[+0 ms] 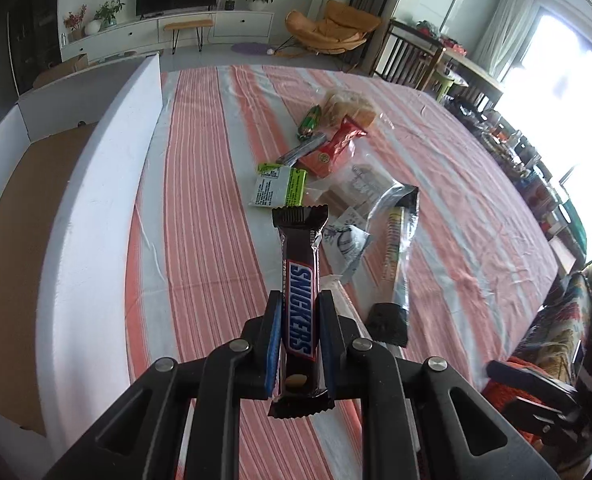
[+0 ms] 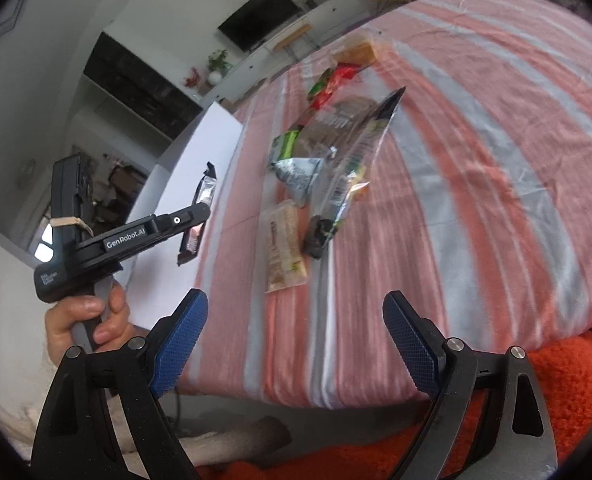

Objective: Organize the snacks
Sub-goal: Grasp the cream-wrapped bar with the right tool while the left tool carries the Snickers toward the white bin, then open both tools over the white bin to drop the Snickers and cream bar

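We see the Snickers bar (image 1: 300,312) clamped between the left gripper (image 1: 299,312) pads, lifted above the striped tablecloth (image 1: 200,184), just right of the white box (image 1: 96,184). The other snacks (image 1: 328,160) lie scattered further out. Our right gripper (image 2: 296,336) hangs spread wide, grasping nothing.

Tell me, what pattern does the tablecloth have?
Broad salmon-pink and pale grey stripes on the tablecloth, clearest in the left wrist view.

Bare striped cloth (image 1: 200,200) between white box wall (image 1: 108,184) and snack heap (image 1: 336,152).
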The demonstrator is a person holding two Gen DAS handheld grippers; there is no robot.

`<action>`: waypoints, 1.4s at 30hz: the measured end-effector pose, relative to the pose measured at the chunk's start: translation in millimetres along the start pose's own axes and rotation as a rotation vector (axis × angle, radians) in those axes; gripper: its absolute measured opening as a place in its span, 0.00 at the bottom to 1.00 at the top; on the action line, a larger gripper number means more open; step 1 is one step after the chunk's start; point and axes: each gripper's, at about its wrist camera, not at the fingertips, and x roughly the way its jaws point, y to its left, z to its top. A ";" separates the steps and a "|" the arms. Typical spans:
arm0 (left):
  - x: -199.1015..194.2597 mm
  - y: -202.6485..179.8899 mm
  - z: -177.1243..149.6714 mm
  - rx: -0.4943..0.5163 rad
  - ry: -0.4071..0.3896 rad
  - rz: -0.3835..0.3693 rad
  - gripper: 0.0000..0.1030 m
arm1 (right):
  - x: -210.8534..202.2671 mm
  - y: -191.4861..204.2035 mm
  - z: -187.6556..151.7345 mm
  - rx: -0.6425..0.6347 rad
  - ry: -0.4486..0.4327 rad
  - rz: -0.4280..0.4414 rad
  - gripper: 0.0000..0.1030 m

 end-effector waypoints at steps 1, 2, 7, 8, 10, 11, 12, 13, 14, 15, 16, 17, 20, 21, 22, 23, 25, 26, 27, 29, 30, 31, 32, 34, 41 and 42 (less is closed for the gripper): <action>-5.4 1.2 0.1 -0.002 -0.009 -0.006 0.16 | 7.0 -5.3 3.0 0.034 0.032 0.056 0.89; -10.7 2.5 0.1 -0.005 -0.020 -0.009 0.16 | 13.8 -10.6 5.6 0.063 0.059 0.091 0.89; -48.0 16.7 2.1 -0.043 -0.087 -0.029 0.16 | 22.4 -35.2 25.5 0.160 0.108 0.112 0.90; -56.0 20.6 2.4 -0.049 -0.104 -0.027 0.16 | 23.6 -41.6 31.0 0.208 0.121 0.132 0.90; -68.8 28.7 2.2 -0.061 -0.135 -0.019 0.16 | 33.6 -45.5 40.7 0.257 0.167 0.119 0.90; -74.4 33.4 1.7 -0.068 -0.146 -0.014 0.16 | 41.2 -38.8 45.3 0.232 0.195 0.069 0.90; -77.5 37.2 1.3 -0.074 -0.153 -0.012 0.16 | 53.7 -29.4 49.5 0.176 0.233 -0.010 0.90; -80.1 41.3 0.6 -0.081 -0.157 -0.010 0.16 | 65.0 -16.1 50.6 0.116 0.262 -0.075 0.90; -81.8 44.6 -0.4 -0.087 -0.160 -0.009 0.16 | 80.4 -5.7 52.3 0.065 0.291 -0.123 0.90; -82.7 48.3 -1.3 -0.094 -0.159 -0.010 0.16 | 96.0 5.9 55.0 0.016 0.320 -0.152 0.90; -83.0 50.9 -2.2 -0.100 -0.157 -0.013 0.16 | 111.7 13.8 57.8 -0.034 0.341 -0.183 0.89; -82.9 53.4 -3.1 -0.104 -0.154 -0.015 0.16 | 126.7 21.6 61.7 -0.092 0.352 -0.235 0.88; -84.0 58.9 -8.0 -0.110 -0.154 -0.008 0.16 | 153.8 34.0 83.7 -0.203 0.333 -0.372 0.87; -85.8 60.3 -9.5 -0.106 -0.158 0.001 0.16 | 159.5 35.1 89.2 -0.217 0.324 -0.395 0.86; -88.5 61.4 -11.1 -0.100 -0.162 0.012 0.16 | 162.7 32.6 95.6 -0.226 0.319 -0.412 0.87; -90.6 62.3 -13.1 -0.092 -0.167 0.023 0.16 | 163.4 32.7 99.9 -0.248 0.312 -0.433 0.86; -93.4 64.6 -16.0 -0.081 -0.174 0.047 0.16 | 159.0 32.1 106.7 -0.302 0.307 -0.499 0.42; -95.4 66.9 -17.3 -0.081 -0.179 0.054 0.16 | 154.8 28.7 110.2 -0.294 0.311 -0.495 0.31; -97.2 68.4 -19.1 -0.084 -0.181 0.056 0.16 | 149.8 22.4 114.3 -0.254 0.313 -0.462 0.28; -101.4 73.1 -21.1 -0.090 -0.188 0.060 0.16 | 133.2 18.2 123.8 -0.222 0.282 -0.437 0.28; -103.8 76.5 -21.6 -0.094 -0.192 0.063 0.16 | 121.4 19.5 131.0 -0.211 0.267 -0.404 0.28; -107.0 80.2 -22.3 -0.100 -0.196 0.066 0.16 | 111.6 24.7 135.8 -0.201 0.257 -0.356 0.28; -112.3 86.4 -22.4 -0.112 -0.203 0.070 0.16 | 100.2 34.0 141.5 -0.202 0.243 -0.306 0.28; -122.7 97.3 -23.1 -0.134 -0.219 0.092 0.16 | 76.9 61.6 156.2 -0.235 0.209 -0.226 0.29; -156.1 164.6 -35.6 -0.260 -0.269 0.274 0.16 | 61.8 171.0 194.3 -0.382 0.169 0.029 0.29; -156.3 176.6 -38.9 -0.284 -0.263 0.308 0.16 | 71.4 185.9 189.6 -0.402 0.178 0.049 0.29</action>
